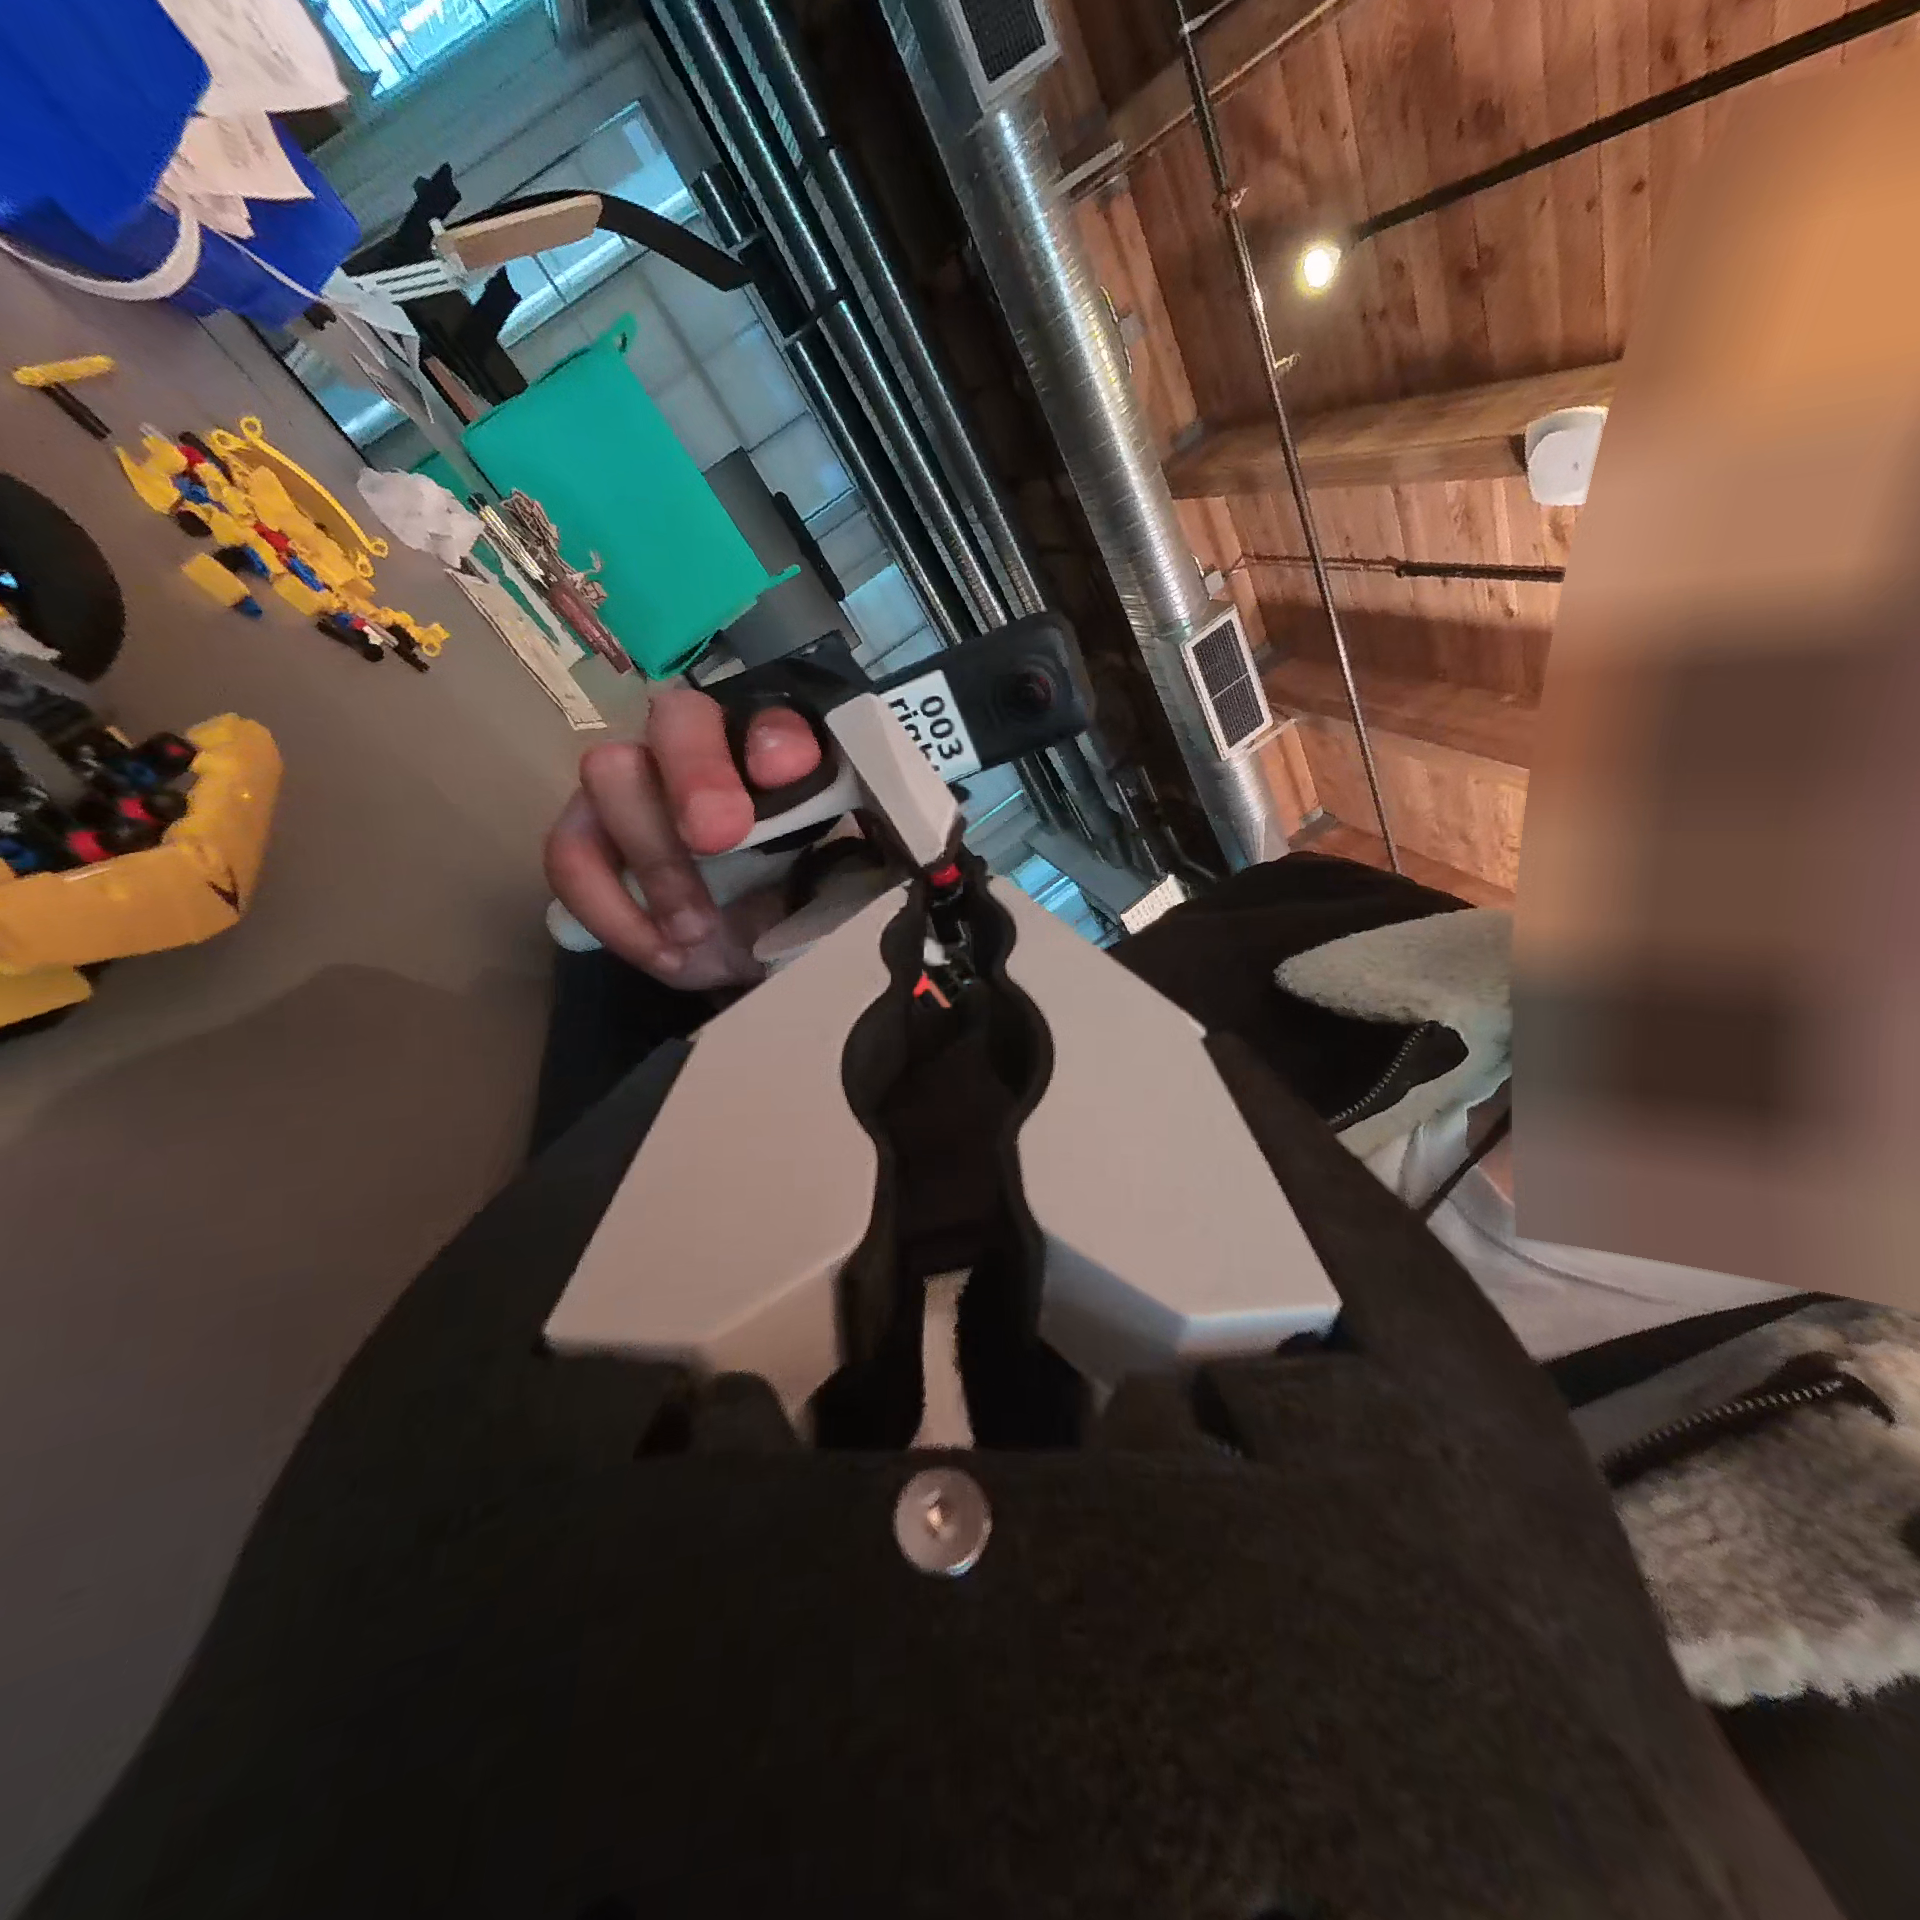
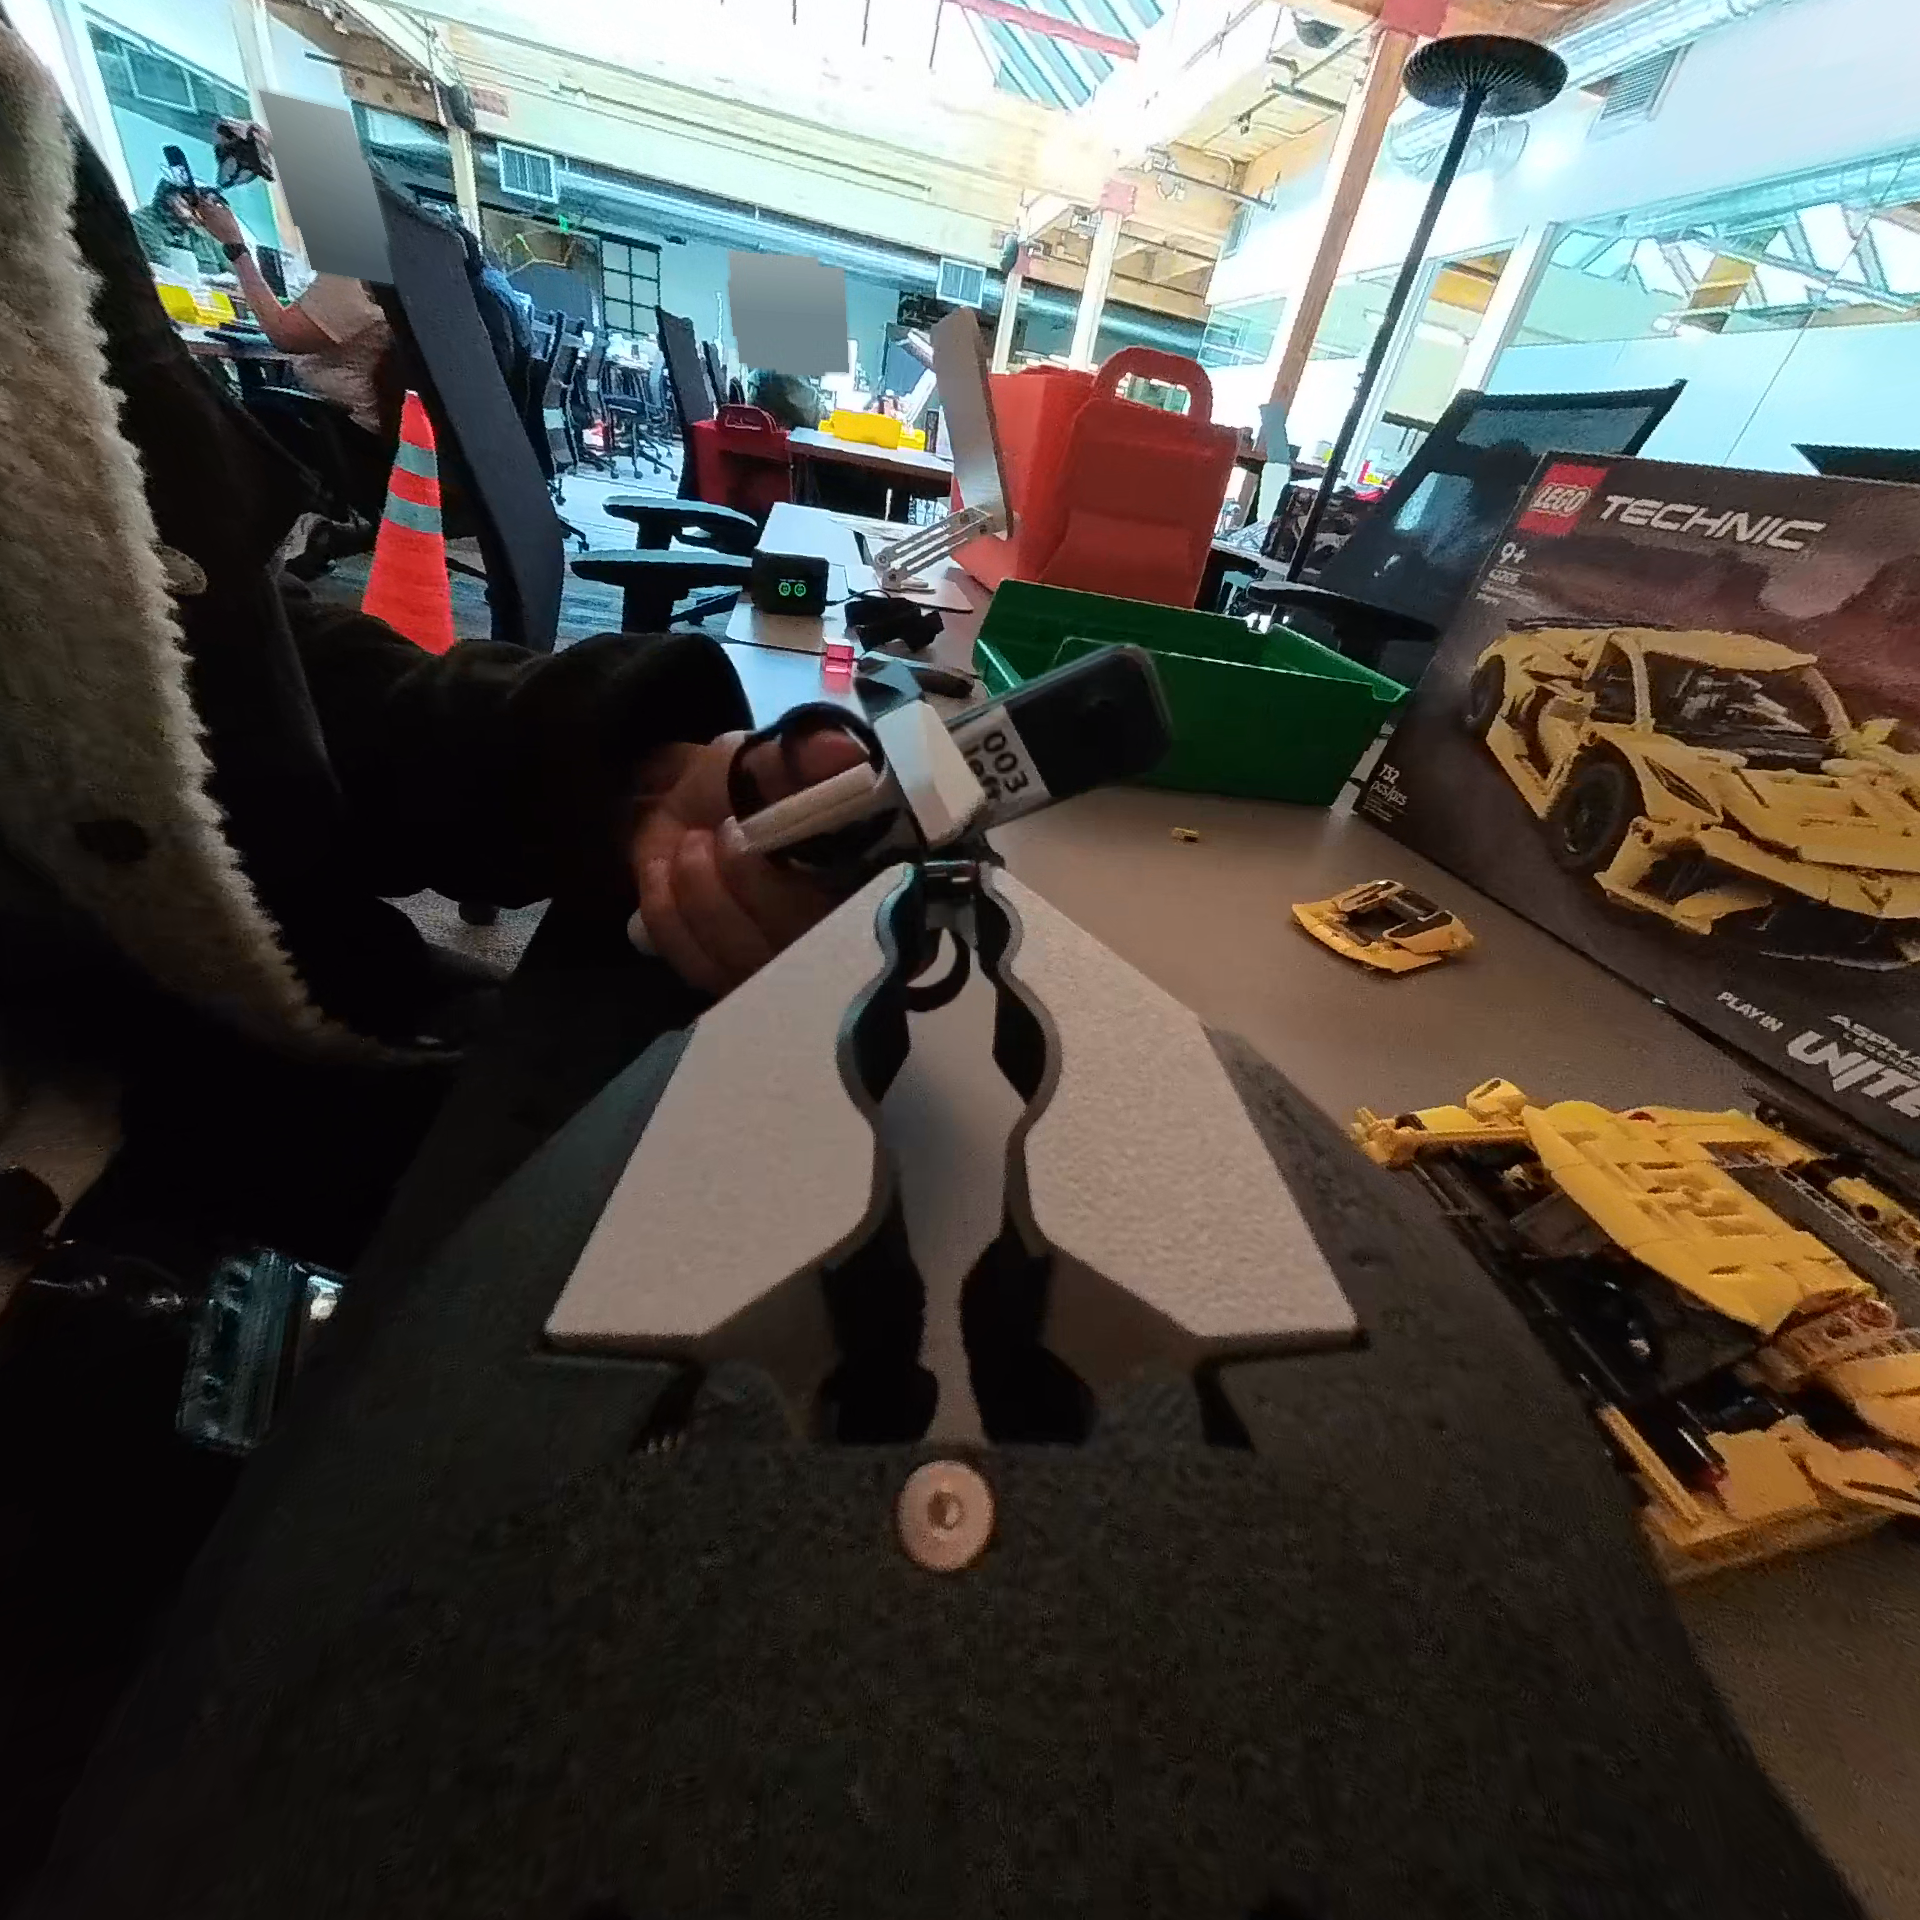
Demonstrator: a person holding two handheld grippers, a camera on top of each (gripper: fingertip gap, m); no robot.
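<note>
- In the left wrist view, a half-built yellow brick toy car lies at the far left on the grey table. Loose yellow, red and blue brick pieces lie behind it.
- Further right stands a teal plastic bin.
- A bare hand holds the handle of the right gripper, whose tip comes from above to meet the left gripper.
- The white fingers of the left gripper are pressed close on a small black, red and white brick part, in the air above the table edge.
- In the right wrist view the right gripper's fingers are also nearly together, and they pinch the same part at their tips.
- To the right are a green plastic tray, a small yellow panel piece and a dark cardboard box with a yellow car picture.
</note>
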